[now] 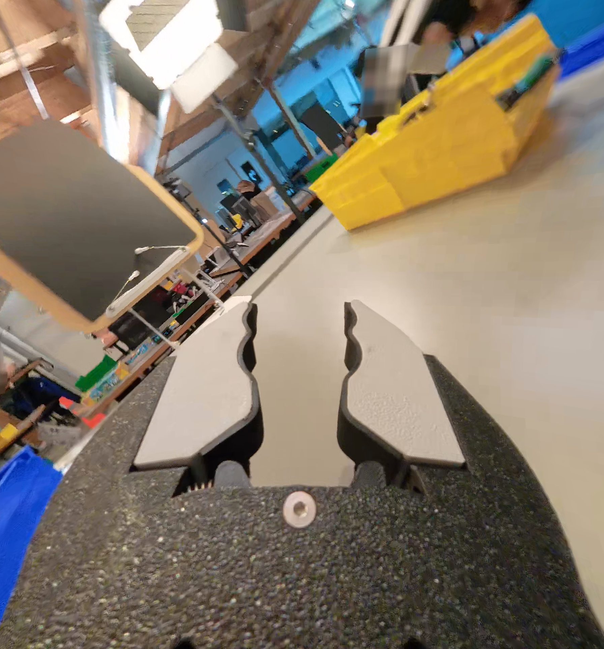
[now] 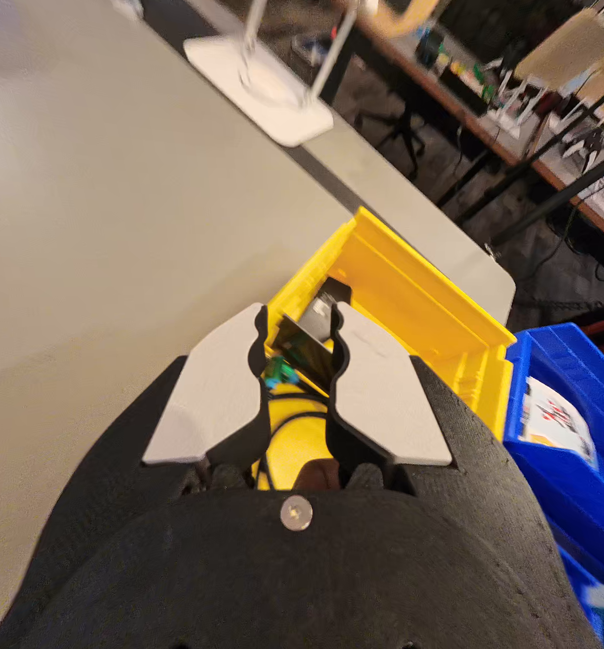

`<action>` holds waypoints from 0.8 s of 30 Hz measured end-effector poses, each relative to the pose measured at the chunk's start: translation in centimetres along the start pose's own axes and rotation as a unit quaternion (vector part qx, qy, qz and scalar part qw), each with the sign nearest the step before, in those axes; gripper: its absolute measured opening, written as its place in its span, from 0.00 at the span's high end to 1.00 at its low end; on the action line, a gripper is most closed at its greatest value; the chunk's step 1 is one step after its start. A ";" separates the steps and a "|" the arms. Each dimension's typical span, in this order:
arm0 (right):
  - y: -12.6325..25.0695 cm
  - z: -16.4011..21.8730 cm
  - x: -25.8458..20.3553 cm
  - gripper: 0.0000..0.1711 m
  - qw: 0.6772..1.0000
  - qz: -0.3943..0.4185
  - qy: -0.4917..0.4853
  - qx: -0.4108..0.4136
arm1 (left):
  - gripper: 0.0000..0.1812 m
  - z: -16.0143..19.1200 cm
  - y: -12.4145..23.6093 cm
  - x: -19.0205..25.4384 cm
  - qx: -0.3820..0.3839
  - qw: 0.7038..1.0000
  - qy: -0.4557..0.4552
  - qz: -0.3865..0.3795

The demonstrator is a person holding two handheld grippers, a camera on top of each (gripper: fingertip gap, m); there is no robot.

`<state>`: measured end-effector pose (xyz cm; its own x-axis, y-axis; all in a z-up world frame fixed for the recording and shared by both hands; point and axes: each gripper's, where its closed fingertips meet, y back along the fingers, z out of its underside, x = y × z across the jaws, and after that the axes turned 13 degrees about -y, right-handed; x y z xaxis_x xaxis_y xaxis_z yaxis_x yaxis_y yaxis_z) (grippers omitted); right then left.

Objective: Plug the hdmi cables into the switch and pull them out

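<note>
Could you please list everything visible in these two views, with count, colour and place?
Table: one, pale grey, under everything.
Yellow bin: one, on the table beside the blue one; it holds a black box-like item, a dark flat piece with a green part and thin dark cables; which is the switch I cannot tell.
Blue bin: one, right of the yellow bin, with a white label.
Lamp base: one, white, at the far table edge.
Dark panel with wooden rim: one, raised at left in the left wrist view.
Background benches: blurred, cluttered.
Left tongs: grey fingers, open, low over bare table.
Right tongs: grey fingers, open, above the yellow bin.
</note>
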<state>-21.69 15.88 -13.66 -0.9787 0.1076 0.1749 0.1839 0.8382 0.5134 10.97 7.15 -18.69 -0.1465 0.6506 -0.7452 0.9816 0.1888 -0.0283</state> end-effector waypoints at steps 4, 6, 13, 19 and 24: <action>2.4 -3.7 -7.6 0.81 0.992 -0.054 -0.047 0.101 | 0.81 0.6 0.1 -4.4 0.003 0.992 0.111 -0.060; 2.5 -5.3 -11.8 0.83 0.985 -0.083 -0.059 0.136 | 0.85 0.7 -0.5 -6.3 -0.011 0.986 0.148 -0.077; -4.7 -8.4 -20.4 0.86 0.974 -0.122 -0.069 0.180 | 0.89 0.6 -3.7 -14.9 0.011 0.952 0.276 -0.132; -13.8 -8.9 -20.6 0.88 0.967 -0.129 -0.153 0.157 | 1.00 7.1 -9.2 -18.6 -0.039 0.953 0.249 -0.165; -17.0 -7.0 -19.0 0.90 0.971 -0.099 -0.164 0.145 | 1.00 11.6 -12.5 -16.2 -0.018 0.947 0.301 -0.112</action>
<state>-5.58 -4.13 -19.78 -0.9773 0.0533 -0.2049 0.0021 0.9701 0.2426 2.48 -14.27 -13.98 -0.4043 0.8909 -0.2071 0.9144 0.3894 -0.1103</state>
